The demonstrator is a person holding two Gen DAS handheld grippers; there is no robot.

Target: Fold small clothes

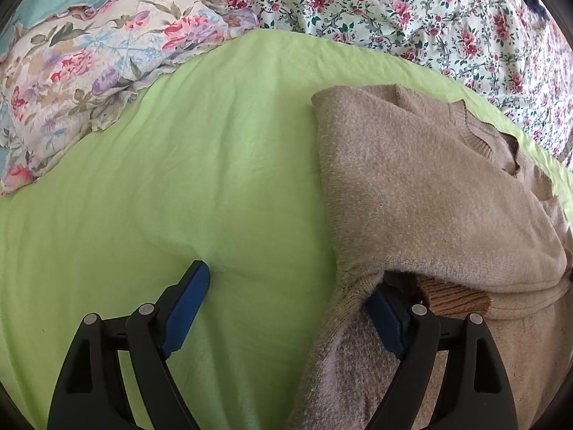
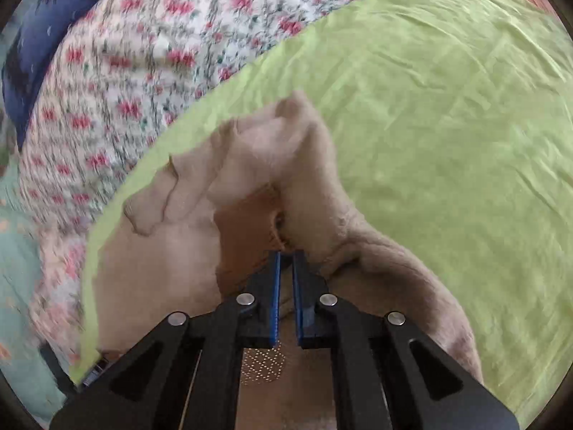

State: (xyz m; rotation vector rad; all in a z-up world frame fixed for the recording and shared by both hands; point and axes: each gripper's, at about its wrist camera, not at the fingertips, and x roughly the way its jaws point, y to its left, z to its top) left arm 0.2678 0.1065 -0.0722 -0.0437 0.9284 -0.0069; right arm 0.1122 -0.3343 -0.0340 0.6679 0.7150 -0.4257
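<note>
A beige knit sweater [image 1: 422, 193] lies partly folded on a green sheet [image 1: 200, 165], at the right of the left wrist view. My left gripper [image 1: 286, 286] is open wide; its left finger rests on the sheet and its right finger [image 1: 385, 322] sits under the sweater's lower fold. In the right wrist view the sweater [image 2: 293, 165] is bunched and lifted. My right gripper [image 2: 286, 261] is shut on a fold of the sweater, with cloth between the blue pads.
A floral pillow [image 1: 89, 71] lies at the back left and a flowered bedspread [image 1: 412, 10] runs along the far edge of the green sheet [image 2: 447, 125]. A dark blue cloth [image 2: 61, 10] lies at the upper left of the right wrist view.
</note>
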